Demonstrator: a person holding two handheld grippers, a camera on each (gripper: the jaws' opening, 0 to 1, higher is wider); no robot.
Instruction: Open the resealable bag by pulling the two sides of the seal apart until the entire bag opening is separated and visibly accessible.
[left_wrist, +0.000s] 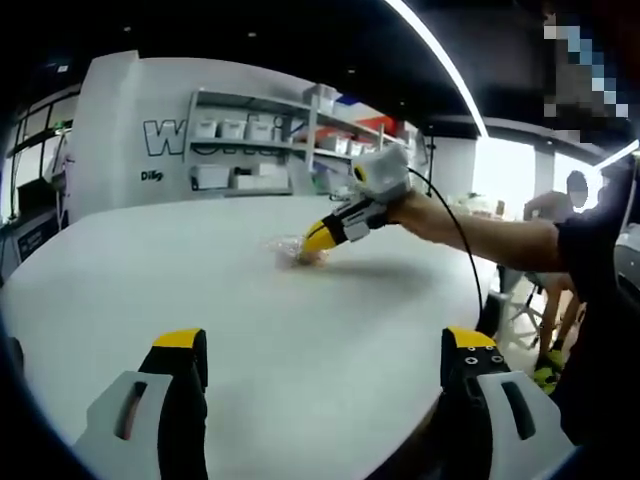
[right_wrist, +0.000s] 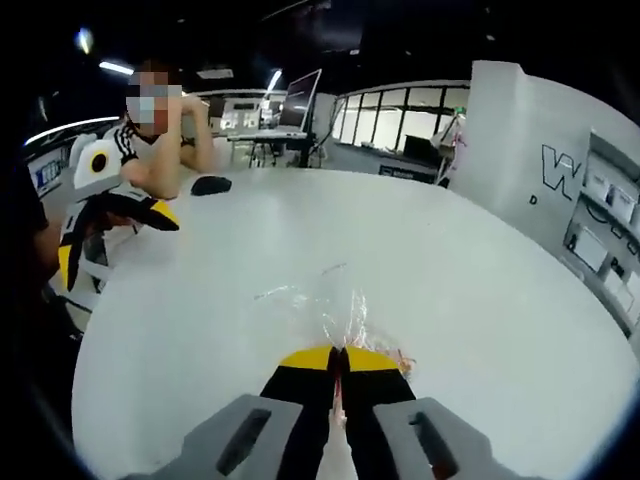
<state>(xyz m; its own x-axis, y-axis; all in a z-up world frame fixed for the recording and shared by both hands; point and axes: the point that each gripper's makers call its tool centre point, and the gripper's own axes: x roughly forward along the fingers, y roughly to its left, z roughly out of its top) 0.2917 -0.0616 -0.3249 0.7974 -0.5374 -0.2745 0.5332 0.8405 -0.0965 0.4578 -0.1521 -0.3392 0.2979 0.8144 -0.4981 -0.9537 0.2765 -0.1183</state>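
Note:
A clear, crinkled resealable bag (right_wrist: 318, 298) lies on the white round table (right_wrist: 480, 290). In the right gripper view my right gripper (right_wrist: 338, 362) has its yellow-tipped jaws pressed together on the bag's near edge. The left gripper view shows the same right gripper (left_wrist: 318, 236) coming in from the right, a hand behind it, its tip on the bag (left_wrist: 288, 247) at mid-table. My left gripper (left_wrist: 325, 345) stands open low over the table's near part (left_wrist: 300, 340), jaws far apart and nothing between them. That left gripper (right_wrist: 128, 208) is also at the table's left edge in the right gripper view.
A small black object (right_wrist: 210, 185) lies at the table's far edge, where a person (right_wrist: 160, 150) sits leaning on it. White shelves with boxes (left_wrist: 260, 150) line the wall behind. Another person (left_wrist: 560, 210) stands near chairs on the right.

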